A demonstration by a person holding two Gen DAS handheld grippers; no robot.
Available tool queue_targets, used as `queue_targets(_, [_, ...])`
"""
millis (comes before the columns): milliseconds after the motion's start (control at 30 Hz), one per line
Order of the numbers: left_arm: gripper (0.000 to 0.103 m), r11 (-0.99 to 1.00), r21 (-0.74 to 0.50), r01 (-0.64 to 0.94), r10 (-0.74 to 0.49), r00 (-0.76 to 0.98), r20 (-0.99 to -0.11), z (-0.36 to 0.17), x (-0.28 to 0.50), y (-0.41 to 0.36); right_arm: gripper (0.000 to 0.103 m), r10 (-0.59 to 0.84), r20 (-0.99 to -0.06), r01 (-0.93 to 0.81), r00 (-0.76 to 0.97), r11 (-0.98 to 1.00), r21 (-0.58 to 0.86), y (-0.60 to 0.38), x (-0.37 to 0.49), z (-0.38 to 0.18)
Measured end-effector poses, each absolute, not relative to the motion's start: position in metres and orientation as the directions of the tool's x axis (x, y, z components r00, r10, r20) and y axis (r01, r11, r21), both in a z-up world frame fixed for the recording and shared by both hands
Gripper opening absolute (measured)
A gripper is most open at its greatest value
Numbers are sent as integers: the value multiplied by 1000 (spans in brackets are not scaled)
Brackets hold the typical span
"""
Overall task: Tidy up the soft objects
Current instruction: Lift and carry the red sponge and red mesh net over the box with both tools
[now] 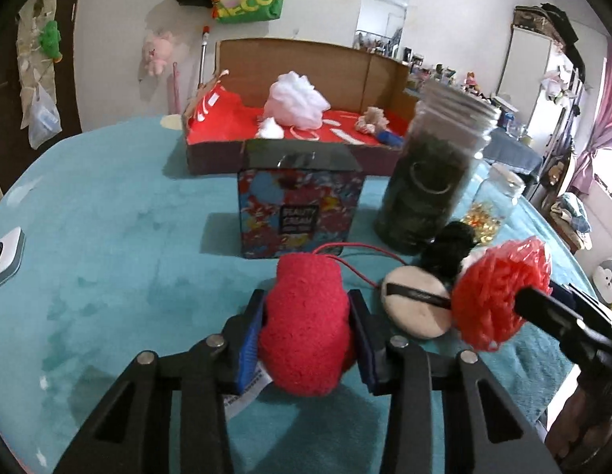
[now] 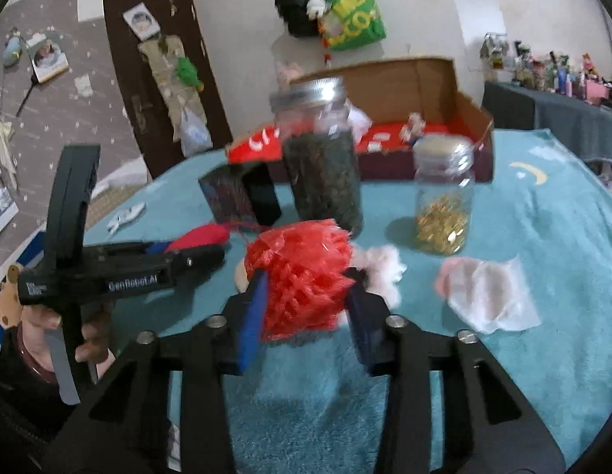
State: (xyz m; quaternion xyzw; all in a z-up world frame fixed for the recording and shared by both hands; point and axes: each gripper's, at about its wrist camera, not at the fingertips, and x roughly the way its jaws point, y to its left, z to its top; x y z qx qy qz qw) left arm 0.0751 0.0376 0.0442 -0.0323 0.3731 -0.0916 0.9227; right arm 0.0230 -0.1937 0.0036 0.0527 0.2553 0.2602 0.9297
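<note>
The left gripper [image 1: 306, 330] is clenching a red sponge [image 1: 306, 324] between its two blue pads; the sponge is bulging above and below the pads and is lying low over the teal cloth [image 1: 108, 237]. A thin red string [image 1: 357, 262] is running from the sponge toward the right.

The right gripper [image 2: 306, 308] is grasping a red mesh ball [image 2: 302, 276], with its jaws pressing on both sides of the ball. In the left wrist view this ball [image 1: 499, 296] is sitting just to the right of the sponge, and a round white puff [image 1: 418, 304] with a black band is lying between them on the cloth.

Behind the sponge a colourful box [image 1: 300, 205] is standing, and to its right a tall jar [image 1: 432, 173] with dark contents, then a small jar [image 2: 444, 197] with gold pieces. Farther back an open cardboard box [image 1: 306, 67] with red lining is holding a white mesh ball [image 1: 296, 98].

The left part of the cloth is giving wide open room up to the table edge. On the right, a white tissue [image 2: 491, 300] and a pale fluffy piece [image 2: 385, 268] are lying near the right gripper, and the jars are narrowing the way toward the cardboard box.
</note>
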Motion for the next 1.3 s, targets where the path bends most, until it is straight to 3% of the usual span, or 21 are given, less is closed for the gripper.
queue_targets(733, [42, 976, -118, 183, -215, 724, -655, 61, 70, 29, 33, 516, -399, -431, 758, 855, 288, -219, 22, 15])
queue_targets(1300, [42, 971, -103, 214, -234, 793, -562, 115, 66, 30, 33, 476, -315, -402, 821, 874, 275, -242, 17, 58])
